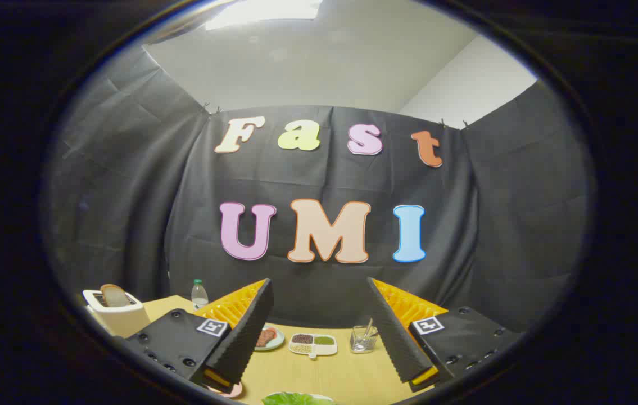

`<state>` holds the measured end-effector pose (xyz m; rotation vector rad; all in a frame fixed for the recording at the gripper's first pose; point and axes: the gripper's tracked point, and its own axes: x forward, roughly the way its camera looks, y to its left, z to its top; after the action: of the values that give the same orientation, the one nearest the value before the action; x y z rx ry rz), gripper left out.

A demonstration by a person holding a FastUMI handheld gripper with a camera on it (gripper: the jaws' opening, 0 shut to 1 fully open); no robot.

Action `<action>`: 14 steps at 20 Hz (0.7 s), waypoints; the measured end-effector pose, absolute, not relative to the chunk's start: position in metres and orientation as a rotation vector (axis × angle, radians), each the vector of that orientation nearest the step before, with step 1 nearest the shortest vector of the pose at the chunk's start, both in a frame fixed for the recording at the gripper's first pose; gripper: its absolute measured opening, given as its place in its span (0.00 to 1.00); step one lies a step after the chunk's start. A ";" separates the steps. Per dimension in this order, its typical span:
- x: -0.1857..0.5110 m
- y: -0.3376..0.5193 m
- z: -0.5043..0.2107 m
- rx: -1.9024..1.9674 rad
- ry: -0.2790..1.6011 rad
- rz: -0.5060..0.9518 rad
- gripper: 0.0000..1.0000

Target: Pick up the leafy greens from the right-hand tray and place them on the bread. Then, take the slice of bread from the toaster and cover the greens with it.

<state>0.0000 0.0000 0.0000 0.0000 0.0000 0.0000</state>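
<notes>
My gripper (319,315) is open, held high above the wooden table (347,377), with nothing between its fingers. Below them, close in, the top edge of the leafy greens (296,399) shows. A white toaster (116,315) stands to the far left, beyond the left finger, with a brown bread slice (114,295) sticking up out of its slot. A pinkish plate rim (230,390) peeks out under the left finger; what lies on it is hidden.
Beyond the fingers, near the cloth wall, sit a small plate with reddish slices (268,338), a white divided dish of grains (312,343) and a clear glass with utensils (363,339). A small water bottle (199,293) stands behind the toaster.
</notes>
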 end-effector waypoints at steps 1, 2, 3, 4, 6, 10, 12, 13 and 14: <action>0.001 -0.003 -0.001 -0.004 0.003 0.000 1.00; 0.002 -0.005 0.000 -0.002 0.000 0.002 1.00; 0.003 -0.005 0.002 0.002 -0.007 0.005 1.00; 0.004 -0.007 0.003 0.005 -0.012 0.004 1.00; 0.007 -0.010 0.004 0.015 -0.017 0.010 1.00; 0.012 -0.015 0.002 0.014 -0.016 0.017 1.00; 0.013 -0.016 0.000 0.013 -0.014 0.022 1.00; 0.014 -0.018 0.000 0.015 -0.013 0.025 1.00; 0.014 -0.019 -0.001 0.017 -0.013 0.028 1.00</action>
<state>0.0140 -0.0194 -0.0008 0.0169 -0.0132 0.0277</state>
